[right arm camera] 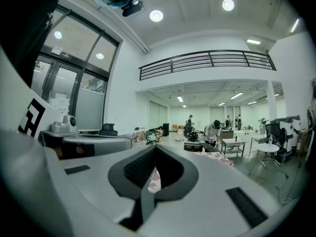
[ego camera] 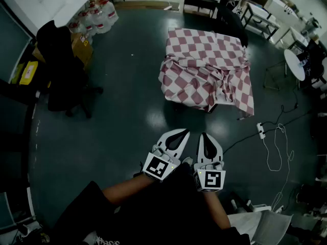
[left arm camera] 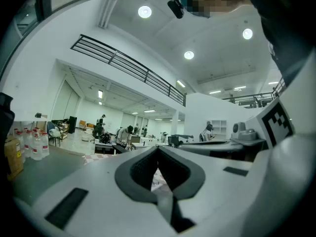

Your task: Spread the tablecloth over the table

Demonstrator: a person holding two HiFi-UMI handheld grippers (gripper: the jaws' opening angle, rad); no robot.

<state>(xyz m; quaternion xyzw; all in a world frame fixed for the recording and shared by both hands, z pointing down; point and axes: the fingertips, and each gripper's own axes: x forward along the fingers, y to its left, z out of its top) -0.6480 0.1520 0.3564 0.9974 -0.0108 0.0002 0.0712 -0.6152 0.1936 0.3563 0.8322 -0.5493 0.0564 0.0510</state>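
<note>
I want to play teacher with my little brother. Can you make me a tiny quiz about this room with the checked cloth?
1. What colours are the checks on the tablecloth?
2. The left gripper and the right gripper are: A) wide open, B) shut and empty, C) pulling the cloth.
3. True or false: the tablecloth lies flat and smooth.
Key: 1 red and white; 2 B; 3 false, it is bunched and rumpled.

tablecloth (ego camera: pixel 204 68): hides whatever is beneath | distant people (right arm camera: pixel 215 130): too small to tell
</note>
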